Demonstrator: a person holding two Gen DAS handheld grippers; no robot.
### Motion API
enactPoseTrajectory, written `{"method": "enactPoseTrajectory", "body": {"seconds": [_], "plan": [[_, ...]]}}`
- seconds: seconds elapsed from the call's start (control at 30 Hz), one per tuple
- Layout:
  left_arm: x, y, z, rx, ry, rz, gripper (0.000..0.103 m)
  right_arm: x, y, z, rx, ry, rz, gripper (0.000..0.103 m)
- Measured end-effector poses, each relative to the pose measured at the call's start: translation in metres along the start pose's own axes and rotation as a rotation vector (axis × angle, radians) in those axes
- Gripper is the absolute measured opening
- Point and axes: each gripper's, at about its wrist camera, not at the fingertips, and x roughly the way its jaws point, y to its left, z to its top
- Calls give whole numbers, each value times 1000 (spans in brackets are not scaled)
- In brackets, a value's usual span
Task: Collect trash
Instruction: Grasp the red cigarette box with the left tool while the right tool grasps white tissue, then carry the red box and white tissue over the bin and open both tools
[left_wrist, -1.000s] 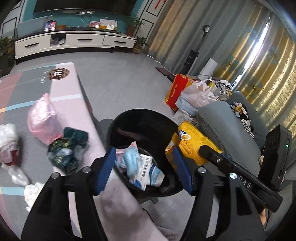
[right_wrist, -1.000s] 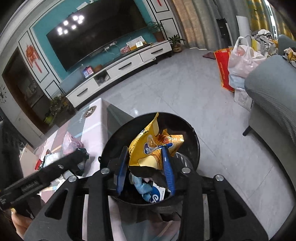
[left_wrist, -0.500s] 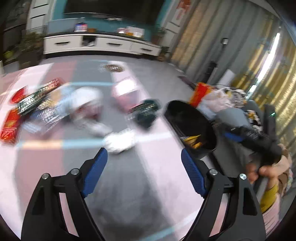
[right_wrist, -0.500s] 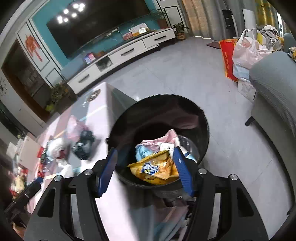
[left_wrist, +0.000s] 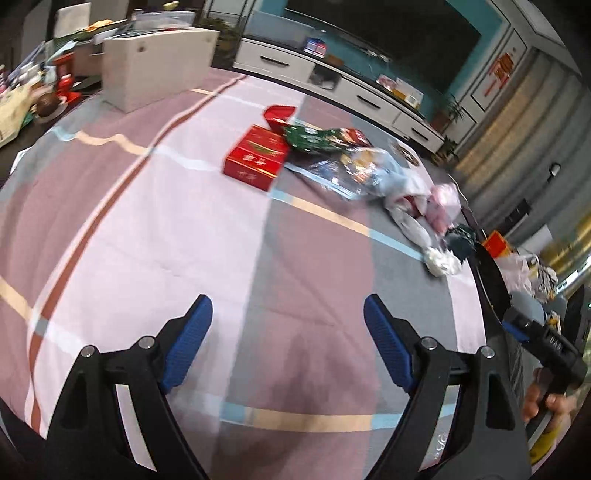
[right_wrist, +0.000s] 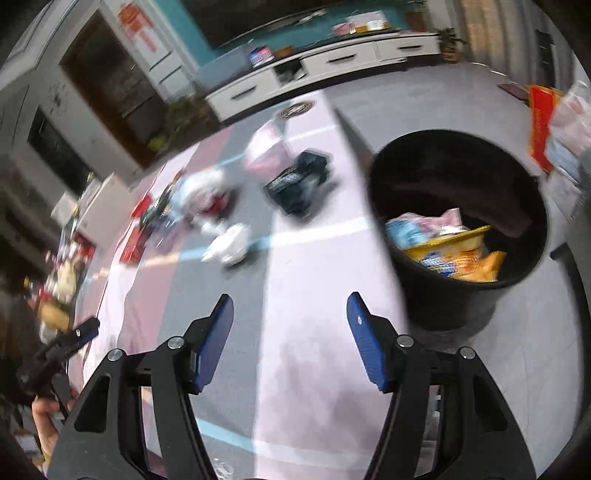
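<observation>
My left gripper (left_wrist: 288, 325) is open and empty above the striped tablecloth (left_wrist: 184, 229). Trash lies far ahead of it: a red box (left_wrist: 256, 157), a green wrapper (left_wrist: 314, 138), a clear plastic bag (left_wrist: 373, 173), a pink bag (left_wrist: 443, 206), a white crumpled tissue (left_wrist: 441, 262) and a dark wrapper (left_wrist: 460, 238). My right gripper (right_wrist: 290, 325) is open and empty over the table's edge. The black bin (right_wrist: 458, 229) stands to its right with a yellow chip bag (right_wrist: 458, 254) inside. The white tissue (right_wrist: 229, 245), dark wrapper (right_wrist: 299, 182) and pink bag (right_wrist: 266, 147) lie ahead of it.
A white box (left_wrist: 155, 68) stands at the table's far left. A white TV cabinet (right_wrist: 317, 74) runs along the back wall. A red bag (right_wrist: 541, 122) and a grey sofa sit beyond the bin. The other gripper's handle (left_wrist: 543, 343) shows at right.
The right gripper let the yellow chip bag drop into the bin and opened, then swung left over the table. The left gripper swung from the bin towards the trash on the table.
</observation>
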Motion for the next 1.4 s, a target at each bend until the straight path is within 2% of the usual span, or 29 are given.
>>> {"method": "enactPoseTrajectory", "body": {"seconds": [0.17, 0.43, 0.7, 0.9, 0.97, 1.07, 1.2, 1.3, 1.33, 1.4], "plan": [[-2, 8, -5, 26, -26, 33, 84, 24, 34, -2, -75, 31, -5, 63], [12, 20, 4, 26, -31, 45, 84, 56, 56, 16, -119, 11, -24, 63], [39, 12, 44, 96, -54, 68, 84, 93, 58, 42, -105, 2, -67, 63], [76, 0, 84, 173, -55, 81, 84, 108, 62, 44, -157, 4, -85, 33], [89, -2, 94, 185, -55, 100, 84, 106, 65, 44, -178, -15, -87, 19], [109, -3, 105, 196, -39, 135, 84, 101, 65, 46, -174, -26, -79, 10], [129, -2, 113, 202, -2, 158, 74, 94, 63, 48, -162, -35, -70, 9], [131, -3, 114, 230, -7, 179, 67, 92, 61, 48, -157, -34, -68, 8], [131, -3, 114, 236, -11, 188, 60, 92, 60, 48, -152, -32, -68, 7], [129, 0, 113, 222, -11, 180, 60, 92, 59, 47, -144, -32, -66, 6]]}}
